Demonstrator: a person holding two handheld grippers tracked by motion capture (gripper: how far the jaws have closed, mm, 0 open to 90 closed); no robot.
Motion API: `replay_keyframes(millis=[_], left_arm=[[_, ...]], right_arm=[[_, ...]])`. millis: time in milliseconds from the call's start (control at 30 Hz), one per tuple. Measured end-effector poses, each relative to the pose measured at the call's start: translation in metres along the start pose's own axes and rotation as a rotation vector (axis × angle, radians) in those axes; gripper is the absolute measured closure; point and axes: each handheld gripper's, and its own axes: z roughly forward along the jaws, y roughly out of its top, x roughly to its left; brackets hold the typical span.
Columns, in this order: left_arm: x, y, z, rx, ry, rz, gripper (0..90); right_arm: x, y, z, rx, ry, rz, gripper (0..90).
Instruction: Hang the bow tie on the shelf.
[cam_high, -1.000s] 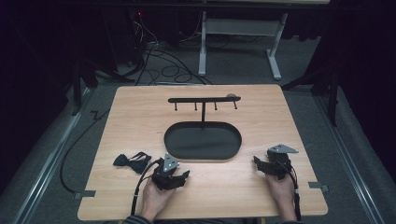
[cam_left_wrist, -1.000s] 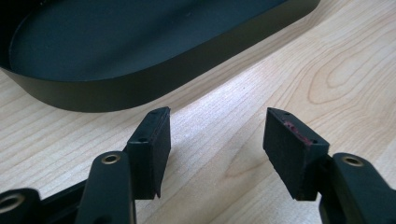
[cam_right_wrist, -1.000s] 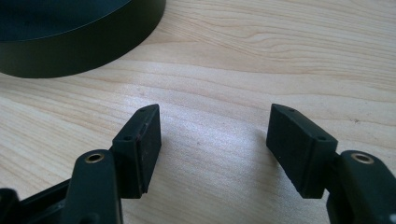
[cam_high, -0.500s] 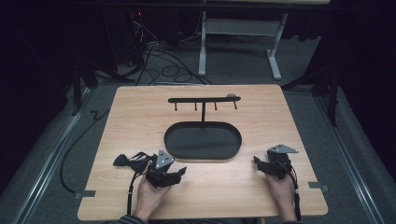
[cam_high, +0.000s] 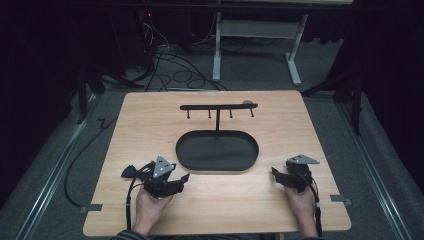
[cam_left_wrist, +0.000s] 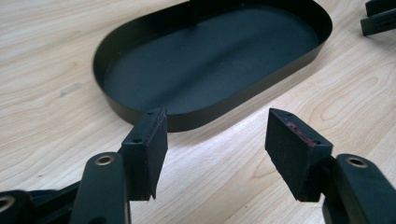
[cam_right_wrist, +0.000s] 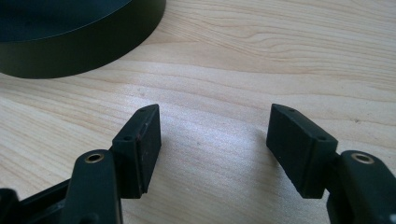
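Left tongs (cam_left_wrist: 215, 140) and right tongs (cam_right_wrist: 215, 140) gape wide — empty — near the black tray (cam_high: 218, 150).

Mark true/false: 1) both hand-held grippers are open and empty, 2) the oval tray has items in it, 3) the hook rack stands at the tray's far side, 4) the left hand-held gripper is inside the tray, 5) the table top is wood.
1) Both are open and empty: true. The left hand-held gripper and the right hand-held gripper have jaws spread with nothing between them.
2) Tray holds items: false. The black oval tray is empty.
3) Rack at the far side: true. The hook rack rises on a post from the tray's far edge.
4) Left inside the tray: false. It sits over the wooden table, near the tray's rim.
5) Wood top: true.
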Motion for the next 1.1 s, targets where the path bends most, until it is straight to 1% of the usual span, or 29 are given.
replay_keyframes(millis=[100, 200, 267, 533, 567, 667, 733, 767, 800, 867, 933, 967, 1033, 1100], left_arm=[[0.003, 0.000, -0.004, -0.014, 0.009, -0.007, 39.3], [0.011, 0.000, -0.011, -0.023, 0.024, -0.020, 39.3], [0.015, 0.000, -0.015, -0.037, 0.028, -0.035, 39.3], [0.028, -0.001, -0.028, -0.058, 0.047, -0.058, 39.2], [0.028, -0.001, -0.028, -0.058, 0.047, -0.058, 39.2], [0.036, -0.001, -0.034, -0.066, 0.063, -0.072, 39.2], [0.040, -0.002, -0.037, -0.067, 0.073, -0.082, 39.1], [0.042, -0.002, -0.038, -0.063, 0.081, -0.088, 39.2], [0.045, -0.003, -0.039, -0.048, 0.097, -0.100, 39.4], [0.051, -0.004, -0.041, -0.047, 0.107, -0.110, 39.6], [0.052, -0.005, -0.042, -0.046, 0.111, -0.113, 40.3], [0.056, -0.007, -0.044, -0.041, 0.124, -0.116, 40.5], [0.058, -0.008, -0.045, -0.036, 0.129, -0.119, 40.7], [0.064, -0.012, -0.046, -0.035, 0.147, -0.131, 40.9]], right_arm=[[0.000, 0.000, 0.000, 0.000, -0.001, 0.000, 36.9], [0.000, 0.000, 0.000, 0.000, -0.001, -0.003, 37.0], [0.000, 0.000, 0.000, 0.000, -0.002, -0.003, 37.0], [0.000, 0.000, 0.000, 0.000, -0.001, -0.003, 37.0], [0.000, 0.000, 0.000, 0.000, -0.002, -0.003, 37.0], [0.000, 0.000, 0.000, -0.001, -0.001, -0.002, 36.9], [0.000, 0.000, 0.000, -0.001, -0.001, -0.002, 36.9], [0.000, 0.000, 0.000, 0.000, -0.001, -0.002, 36.9], [0.000, 0.000, 0.000, 0.000, -0.001, -0.002, 36.9], [0.000, 0.000, 0.000, 0.000, -0.001, -0.003, 36.9], [0.000, 0.000, 0.000, 0.000, -0.001, -0.002, 36.9], [0.000, 0.000, 0.000, 0.000, -0.002, -0.002, 36.9], [0.000, 0.000, 0.000, 0.000, -0.002, -0.003, 36.9], [0.000, 0.000, 0.000, 0.000, -0.002, -0.003, 36.9]])
